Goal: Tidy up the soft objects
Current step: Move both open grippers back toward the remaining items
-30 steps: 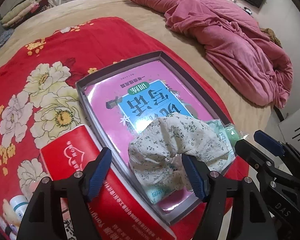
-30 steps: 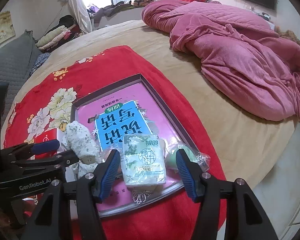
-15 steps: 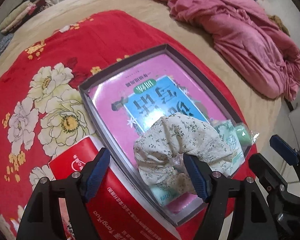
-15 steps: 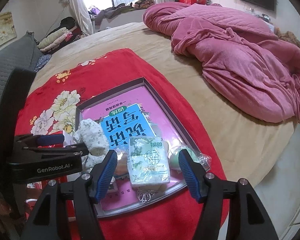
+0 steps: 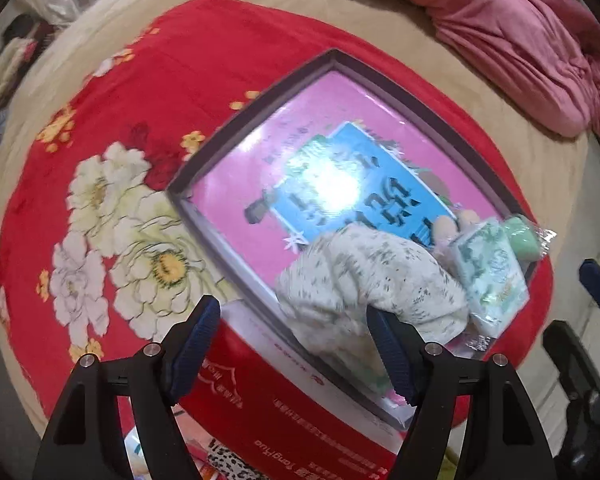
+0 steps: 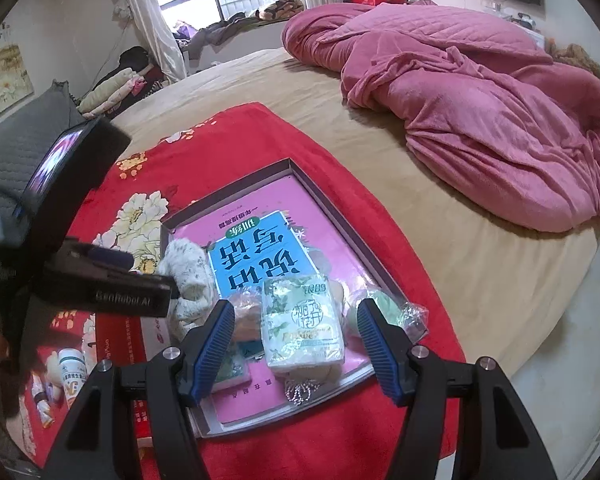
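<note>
Tray holds my floral cloth and tissue pack. My left gripper hangs wide over the cloth; my right gripper stands open, empty, before the pack.

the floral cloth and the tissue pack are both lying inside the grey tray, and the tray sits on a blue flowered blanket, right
Not quite: the blanket under the grey tray is red with flowers, not blue, as the right wrist view shows. The floral cloth and the tissue pack do lie inside the tray.
</note>
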